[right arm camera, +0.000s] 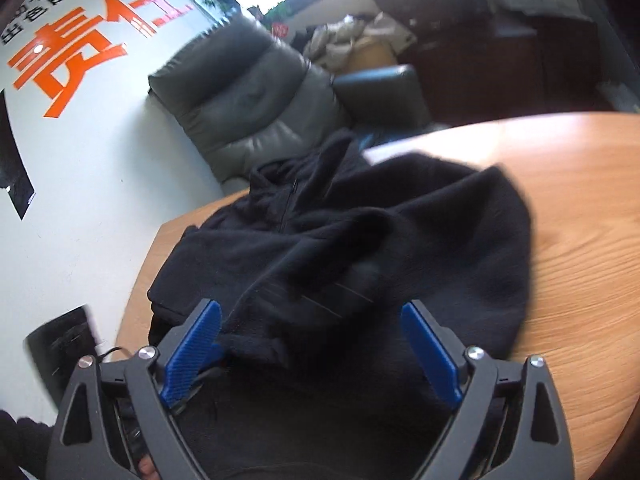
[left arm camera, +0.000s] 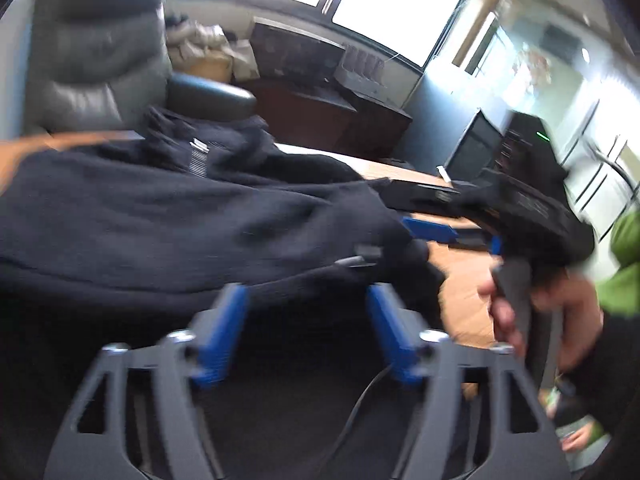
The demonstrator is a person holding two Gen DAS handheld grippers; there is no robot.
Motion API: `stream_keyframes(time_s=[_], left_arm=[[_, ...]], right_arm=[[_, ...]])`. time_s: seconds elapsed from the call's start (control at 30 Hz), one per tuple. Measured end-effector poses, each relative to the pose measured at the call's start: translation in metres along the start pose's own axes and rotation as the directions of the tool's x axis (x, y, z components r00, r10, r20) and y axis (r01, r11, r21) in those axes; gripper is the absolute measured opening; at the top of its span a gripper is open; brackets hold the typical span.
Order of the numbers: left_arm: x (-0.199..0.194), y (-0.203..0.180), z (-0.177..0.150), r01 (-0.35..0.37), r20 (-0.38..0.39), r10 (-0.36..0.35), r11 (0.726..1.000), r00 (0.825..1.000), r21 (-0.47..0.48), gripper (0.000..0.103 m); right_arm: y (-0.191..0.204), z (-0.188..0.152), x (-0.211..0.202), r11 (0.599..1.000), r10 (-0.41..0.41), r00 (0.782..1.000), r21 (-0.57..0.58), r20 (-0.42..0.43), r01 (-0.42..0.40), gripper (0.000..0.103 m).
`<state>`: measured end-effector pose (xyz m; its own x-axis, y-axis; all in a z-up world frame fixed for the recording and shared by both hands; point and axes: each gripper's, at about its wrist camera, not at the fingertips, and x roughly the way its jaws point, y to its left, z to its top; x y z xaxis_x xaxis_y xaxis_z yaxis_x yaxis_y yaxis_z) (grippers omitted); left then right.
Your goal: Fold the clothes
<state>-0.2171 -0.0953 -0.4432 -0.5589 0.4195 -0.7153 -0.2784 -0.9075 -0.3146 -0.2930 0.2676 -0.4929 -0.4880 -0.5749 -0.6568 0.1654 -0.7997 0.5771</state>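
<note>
Blue fingers (right arm camera: 196,344) of the right gripper (right arm camera: 312,344) stand spread, empty, just above the black jacket's (right arm camera: 360,240) near edge. Left gripper (left arm camera: 308,320), equally spread, hovers beside it.

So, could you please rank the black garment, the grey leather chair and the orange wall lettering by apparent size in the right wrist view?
1. black garment, though it lies nearest the camera
2. grey leather chair
3. orange wall lettering

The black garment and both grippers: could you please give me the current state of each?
black garment: unfolded, bunched in loose heaps on the wooden table.
left gripper: open, over the garment, gripping nothing.
right gripper: open, jaws wide over the fabric's near edge.
</note>
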Motion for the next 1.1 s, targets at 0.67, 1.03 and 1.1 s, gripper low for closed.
stream_keyframes(time_s=[0.67,1.03,1.1], left_arm=[[-0.023,0.185,-0.024,-0.218,-0.021,0.217,0.972,0.976,-0.082,0.044],[-0.101,0.105,0.015,-0.099,0.191,0.075,0.988,0.979,0.117,0.078],[-0.082,0.106,0.031,-0.083,0.179,0.063,0.991,0.982,0.109,0.081]], right_arm=[[-0.022,-0.049,0.015,0.924,-0.383,0.923,0.011,0.034,0.383,0.011],[0.057,-0.04,-0.037,0.858,-0.446,0.864,-0.165,0.231,0.487,0.077],[0.062,-0.03,-0.018,0.875,-0.403,0.891,-0.199,0.211,0.442,0.078]])
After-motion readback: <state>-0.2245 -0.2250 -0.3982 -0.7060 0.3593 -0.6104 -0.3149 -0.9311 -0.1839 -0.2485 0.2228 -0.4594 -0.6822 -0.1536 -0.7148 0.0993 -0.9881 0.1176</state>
